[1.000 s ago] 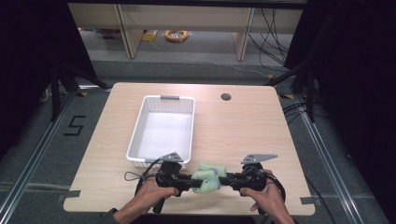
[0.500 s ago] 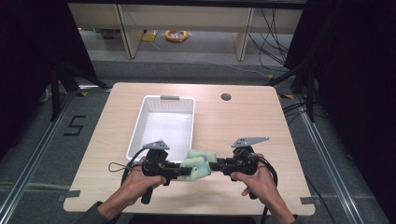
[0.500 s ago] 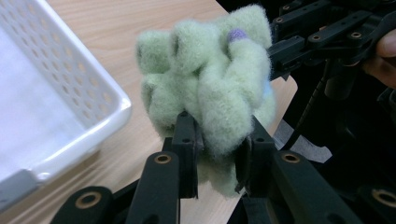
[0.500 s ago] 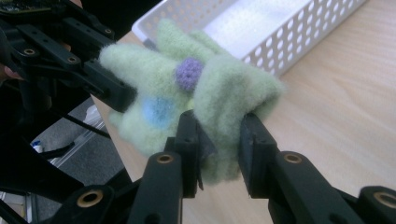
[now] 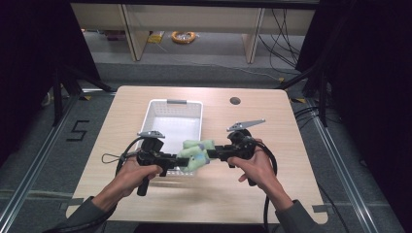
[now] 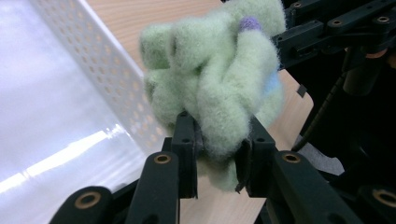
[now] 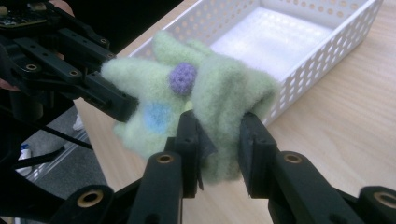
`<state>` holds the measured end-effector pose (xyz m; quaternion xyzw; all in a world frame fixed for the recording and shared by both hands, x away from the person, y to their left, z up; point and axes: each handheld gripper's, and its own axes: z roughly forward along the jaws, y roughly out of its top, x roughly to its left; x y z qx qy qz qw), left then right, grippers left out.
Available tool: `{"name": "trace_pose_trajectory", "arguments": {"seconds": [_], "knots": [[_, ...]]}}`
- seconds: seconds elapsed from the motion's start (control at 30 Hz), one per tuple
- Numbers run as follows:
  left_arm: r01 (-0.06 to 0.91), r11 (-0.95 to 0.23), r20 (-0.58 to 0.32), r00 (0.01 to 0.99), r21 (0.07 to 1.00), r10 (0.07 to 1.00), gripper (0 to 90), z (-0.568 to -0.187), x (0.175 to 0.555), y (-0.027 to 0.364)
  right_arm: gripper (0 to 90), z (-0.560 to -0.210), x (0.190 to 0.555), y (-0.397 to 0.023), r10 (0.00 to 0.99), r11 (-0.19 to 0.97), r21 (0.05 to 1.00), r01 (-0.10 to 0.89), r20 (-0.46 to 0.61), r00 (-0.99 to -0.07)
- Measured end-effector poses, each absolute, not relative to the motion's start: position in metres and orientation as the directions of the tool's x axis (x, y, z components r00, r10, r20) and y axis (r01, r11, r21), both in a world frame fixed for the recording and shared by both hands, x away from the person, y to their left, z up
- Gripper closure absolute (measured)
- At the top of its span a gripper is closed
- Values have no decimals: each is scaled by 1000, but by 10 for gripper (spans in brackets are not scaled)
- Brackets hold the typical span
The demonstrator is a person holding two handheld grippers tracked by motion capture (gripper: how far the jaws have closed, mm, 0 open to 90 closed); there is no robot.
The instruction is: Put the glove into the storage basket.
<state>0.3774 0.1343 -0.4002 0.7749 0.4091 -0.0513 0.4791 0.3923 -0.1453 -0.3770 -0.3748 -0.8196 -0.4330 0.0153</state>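
A folded, fuzzy pale green cloth with a purple dot and a blue patch hangs in the air between both grippers, just above the near end of the white perforated basket. My left gripper is shut on its left side, and the left gripper view has the pads pinching the fleece. From the other side my right gripper is shut on the cloth, jaws pressing into the fabric. The two grippers face each other, held by a person's hands.
The white basket stands empty in the middle of the wooden table. A round cable hole lies at the table's back right. Cables trail from both grippers toward the front edge. Dark floor and shelving surround the table.
Both hands have lifted the green cloth off the table and carried it away from the front edge toward the basket's near end. Both grips stay closed on it.
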Motion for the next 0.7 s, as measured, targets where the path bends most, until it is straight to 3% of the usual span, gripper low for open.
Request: {"name": "trace_pose_trajectory", "arguments": {"seconds": [0.7], "knots": [[777,-143,-497,520,613,695,712,-412,425,191,726,-379,454,-68,624,408,645,646,320,-713]]}}
